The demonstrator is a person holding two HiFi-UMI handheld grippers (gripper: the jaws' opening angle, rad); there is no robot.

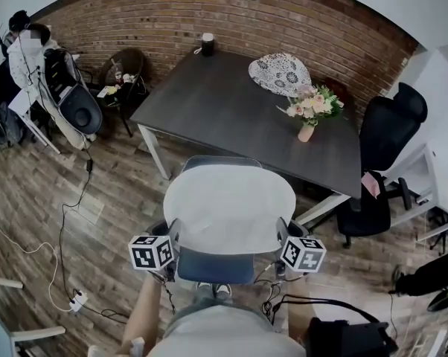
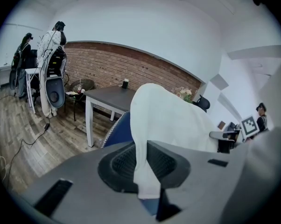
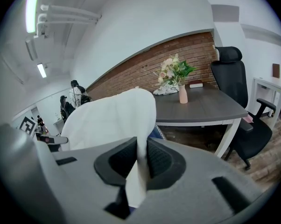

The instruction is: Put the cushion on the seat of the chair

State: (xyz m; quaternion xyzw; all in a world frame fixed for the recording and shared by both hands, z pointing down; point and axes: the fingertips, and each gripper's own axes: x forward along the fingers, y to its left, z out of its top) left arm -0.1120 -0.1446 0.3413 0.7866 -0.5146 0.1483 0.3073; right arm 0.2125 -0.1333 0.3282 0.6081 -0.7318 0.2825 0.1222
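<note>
Cushion (image 1: 229, 207): white; spread level above the chair (image 1: 215, 266) seat; contact with the seat unclear.
Left gripper (image 2: 145, 166): jaws clamped on cushion's left edge.
Right gripper (image 3: 141, 164): jaws pinching its right edge; the paired grips likely keep it flat.
Room: table (image 1: 209, 103) edge just beyond chair; floor open either side.

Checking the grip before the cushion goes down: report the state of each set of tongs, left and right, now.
Left tongs: closed on the white cushion.
Right tongs: closed on the same cushion's other edge.
</note>
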